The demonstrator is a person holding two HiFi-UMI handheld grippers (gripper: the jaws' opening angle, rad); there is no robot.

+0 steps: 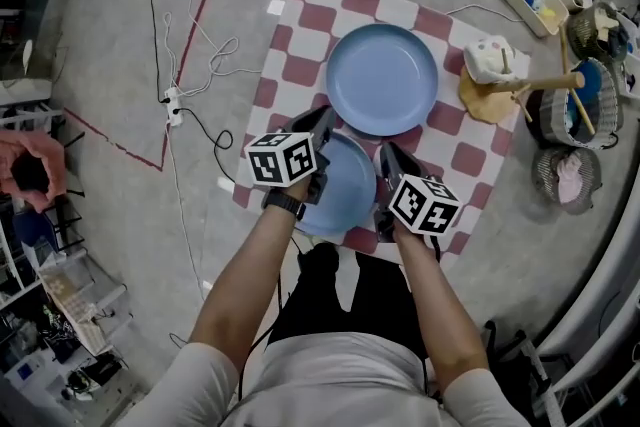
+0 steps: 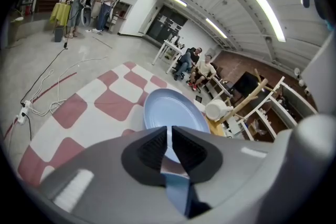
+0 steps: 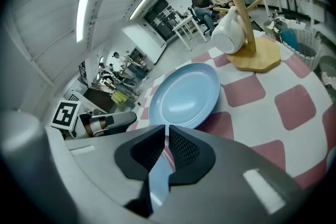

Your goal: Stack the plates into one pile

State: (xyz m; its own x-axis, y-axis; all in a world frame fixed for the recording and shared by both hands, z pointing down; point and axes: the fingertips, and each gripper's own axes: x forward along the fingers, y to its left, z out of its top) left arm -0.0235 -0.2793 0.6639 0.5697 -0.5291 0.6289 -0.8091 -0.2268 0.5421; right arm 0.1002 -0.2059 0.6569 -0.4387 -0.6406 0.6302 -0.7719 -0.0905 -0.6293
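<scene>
Fingers (image 2: pixel 152 150) of the left gripper (image 2: pixel 169 145) are pinching the left rim of the near blue plate (image 2: pixel 176 194), closed tight on its thin edge, and the right gripper (image 3: pixel 167 147) is doing the same on the opposite rim, with that plate's edge (image 3: pixel 157 186) showing as a blue sliver between its closed fingers. In the head view the left gripper (image 1: pixel 322 130) and the right gripper (image 1: pixel 390 157) are flanking this near blue plate (image 1: pixel 345 185), which is sitting at the near edge of the checked cloth (image 1: pixel 300 45) spread on the floor. Whether it is resting on the cloth or already raised off it cannot be told. The far blue plate (image 1: pixel 382 78) is lying flat near the middle of the cloth, toward its far edge, its near rim just meeting the held plate's far rim. A wooden mug stand (image 1: pixel 490 75) is standing at the cloth's right edge, apart from both plates. By my reading the stacking is only beginning: the grasp is made, but the two plates are lying side by side, so carrying the held plate over the far one and setting it down is what is remaining.
</scene>
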